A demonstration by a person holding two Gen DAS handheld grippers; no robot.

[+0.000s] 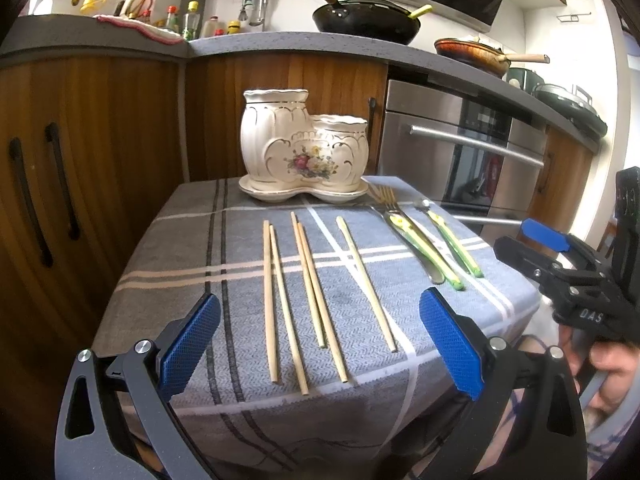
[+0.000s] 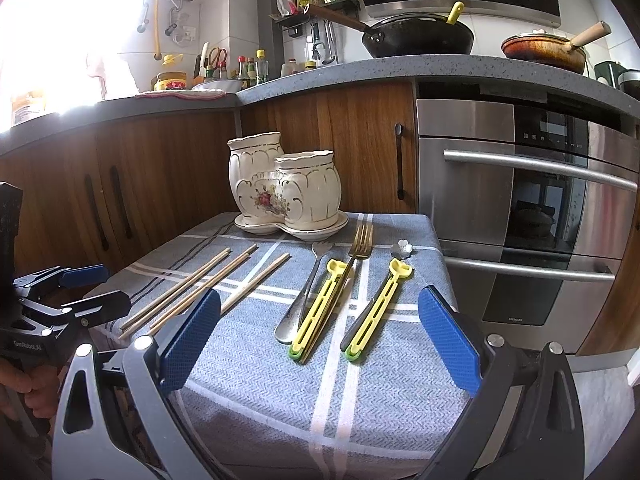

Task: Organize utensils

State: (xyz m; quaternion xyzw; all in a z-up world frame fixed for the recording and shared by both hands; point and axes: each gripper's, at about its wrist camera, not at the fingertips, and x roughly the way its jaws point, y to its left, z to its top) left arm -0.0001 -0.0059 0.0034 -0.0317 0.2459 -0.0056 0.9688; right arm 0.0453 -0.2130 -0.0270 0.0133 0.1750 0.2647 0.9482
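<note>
The ceramic holder [image 1: 304,148], a cream two-pot piece on its own saucer, stood at the far edge of the cloth-covered surface [image 1: 224,280]. In front of it, in the left wrist view, five wooden chopsticks [image 1: 304,292] lay roughly parallel on the cloth, pointing toward the holder. To the holder's right lay the cutlery: a gold fork [image 2: 360,240], a steel spoon [image 2: 300,300] and two yellow-green slotted utensils [image 2: 320,312], one of them beside a small flower-ended piece [image 2: 402,249].

Only the right wrist view showed the slotted handles and the spoon bowl clearly; from the left they were thin, foreshortened strips. Only the left wrist view showed all five chopsticks end to end.

The left hand-held gripper [image 1: 320,344] hung above the near chopstick ends, blue pads spread wide, holding nothing. The right hand-held gripper [image 2: 320,344] sat above the near cloth by the slotted utensils, equally wide and empty.
</note>
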